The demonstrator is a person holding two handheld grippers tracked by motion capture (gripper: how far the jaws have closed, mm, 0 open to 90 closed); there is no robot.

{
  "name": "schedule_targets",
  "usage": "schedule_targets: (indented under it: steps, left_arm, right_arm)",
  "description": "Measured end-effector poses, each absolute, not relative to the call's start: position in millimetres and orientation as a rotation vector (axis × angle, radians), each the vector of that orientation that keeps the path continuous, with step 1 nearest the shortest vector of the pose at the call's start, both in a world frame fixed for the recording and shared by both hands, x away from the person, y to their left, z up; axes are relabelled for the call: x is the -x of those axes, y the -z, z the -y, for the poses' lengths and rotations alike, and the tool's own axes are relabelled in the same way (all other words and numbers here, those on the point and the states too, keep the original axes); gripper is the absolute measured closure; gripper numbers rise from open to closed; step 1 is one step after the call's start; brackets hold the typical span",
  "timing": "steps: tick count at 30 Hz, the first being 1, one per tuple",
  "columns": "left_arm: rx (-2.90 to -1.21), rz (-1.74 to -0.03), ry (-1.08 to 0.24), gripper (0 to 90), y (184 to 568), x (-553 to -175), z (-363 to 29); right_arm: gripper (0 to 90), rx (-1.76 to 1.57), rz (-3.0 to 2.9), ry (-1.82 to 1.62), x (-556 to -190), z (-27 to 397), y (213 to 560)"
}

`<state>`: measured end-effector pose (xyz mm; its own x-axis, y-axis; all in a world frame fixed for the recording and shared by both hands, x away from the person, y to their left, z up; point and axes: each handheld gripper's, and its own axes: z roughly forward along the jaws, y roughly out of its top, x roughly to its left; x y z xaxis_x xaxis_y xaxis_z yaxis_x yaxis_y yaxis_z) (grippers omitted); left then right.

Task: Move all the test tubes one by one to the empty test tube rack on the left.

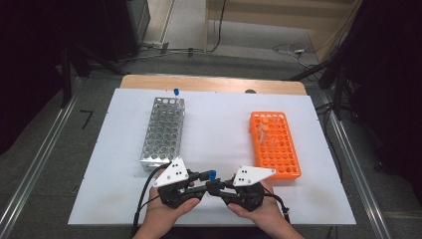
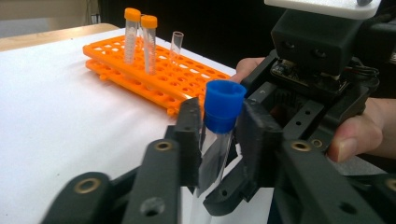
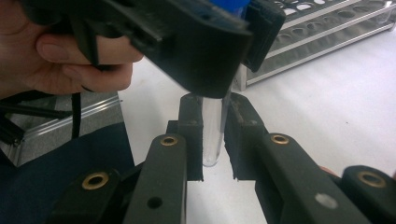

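Observation:
A clear tube with a blue cap is held upright between both grippers near the table's front edge. My left gripper is shut on the tube just at and below the cap. My right gripper is shut on the tube's lower part, whose rounded bottom hangs free between the pads. In the high view the left gripper and right gripper meet tip to tip, each in a hand.
A steel rack stands left of centre with one blue-capped tube at its far end. An orange rack at the right holds two orange-capped tubes and an uncapped one. White table sheet lies between the racks.

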<state>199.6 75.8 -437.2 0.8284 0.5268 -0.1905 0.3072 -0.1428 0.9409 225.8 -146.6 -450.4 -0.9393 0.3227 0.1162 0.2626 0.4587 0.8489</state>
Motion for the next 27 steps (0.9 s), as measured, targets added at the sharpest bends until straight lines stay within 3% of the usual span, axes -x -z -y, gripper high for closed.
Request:
schedule_targets:
  steps: [9, 19, 21, 27]
  left_arm:
    - [-1.743, -0.663, -0.262, 76.8, 435.7, -200.3, -75.7]
    - [-1.72, -0.693, -0.292, 76.8, 429.0, -209.3, -89.3]
    - [-1.717, -0.705, -0.3, 76.8, 427.2, -212.3, -92.1]
    - [-1.698, -0.733, -0.317, 76.8, 419.7, -223.1, -101.6]
  right_arm:
    - [72.6, -0.541, -2.625, -1.522, -228.2, 149.9, 450.7]
    - [43.2, -0.609, -2.57, -1.562, -232.6, 175.2, 445.8]
    - [41.0, -0.657, -2.558, -1.557, -235.8, 183.3, 445.3]
    - [19.7, -0.709, -2.51, -1.56, -238.8, 206.5, 441.5]
